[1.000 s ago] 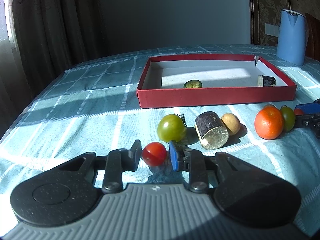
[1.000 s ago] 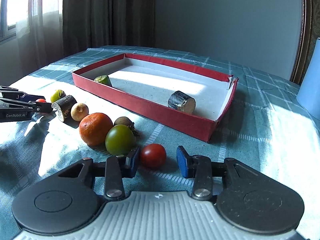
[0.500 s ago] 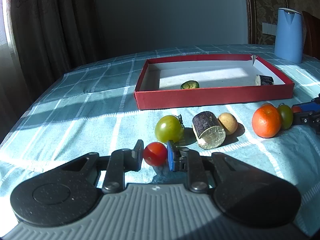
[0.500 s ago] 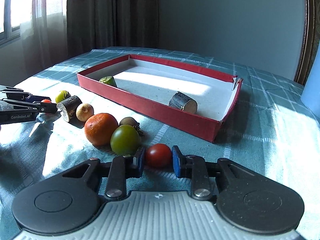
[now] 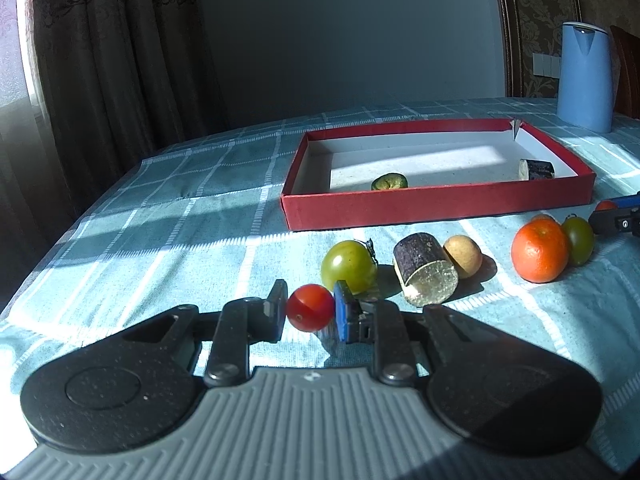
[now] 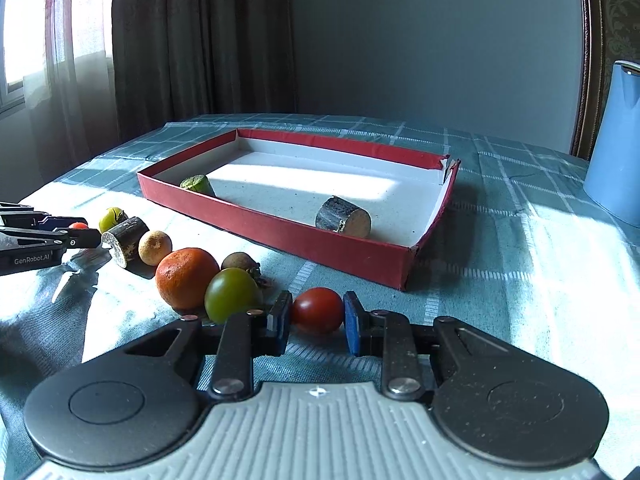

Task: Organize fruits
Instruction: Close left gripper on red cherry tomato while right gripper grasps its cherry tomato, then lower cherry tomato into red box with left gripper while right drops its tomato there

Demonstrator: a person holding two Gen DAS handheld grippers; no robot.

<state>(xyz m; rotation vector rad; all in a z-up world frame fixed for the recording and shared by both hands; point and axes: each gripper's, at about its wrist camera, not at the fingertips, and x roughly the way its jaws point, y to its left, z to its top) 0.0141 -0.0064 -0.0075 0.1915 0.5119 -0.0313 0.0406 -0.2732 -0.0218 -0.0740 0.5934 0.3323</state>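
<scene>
Red tray (image 6: 352, 250) interior lies mostly bare; fruit row (image 5: 540, 250) crowds its near wall.

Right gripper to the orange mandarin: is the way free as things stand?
Probably not: the right gripper is shut on a small red tomato, and a green tomato sits between it and the orange mandarin.

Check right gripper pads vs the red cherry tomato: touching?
Touching. Right wrist view: both pads of the right gripper press the red cherry tomato's sides, no gap visible.
</scene>
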